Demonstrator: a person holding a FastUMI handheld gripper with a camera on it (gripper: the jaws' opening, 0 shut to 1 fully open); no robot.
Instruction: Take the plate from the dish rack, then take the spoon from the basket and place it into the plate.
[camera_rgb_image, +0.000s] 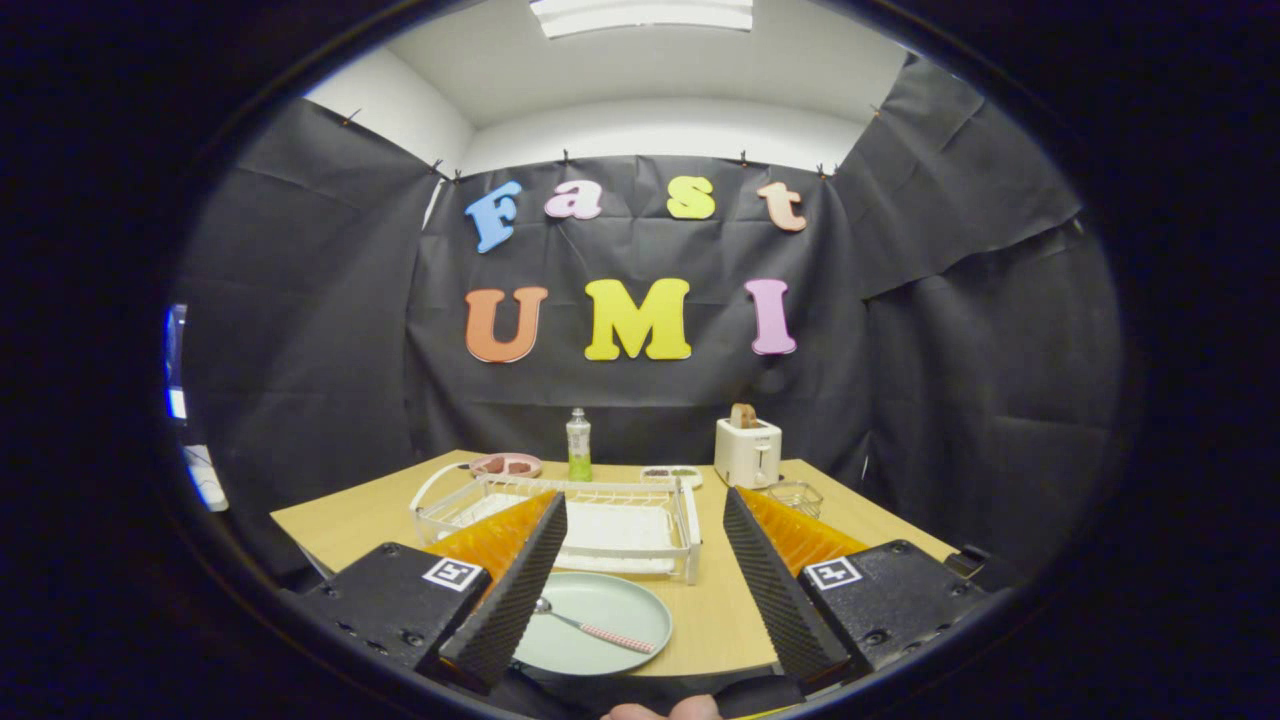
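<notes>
Table (350, 520): spoon (595, 628) in plate (610, 600), fingers (770, 580) apart.

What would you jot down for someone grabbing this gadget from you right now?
Gripper: open, holding nothing, raised above the near table edge.
Plate: flat on the table, between the fingers, in front of the dish rack.
Spoon: lying in the plate.
Basket: beyond the fingers, beside the toaster.
Done: plate out, spoon in it.
Left: nothing, it seems.

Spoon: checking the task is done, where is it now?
The spoon lies in the plate, between the open gripper's fingers, just before the rack.
</notes>
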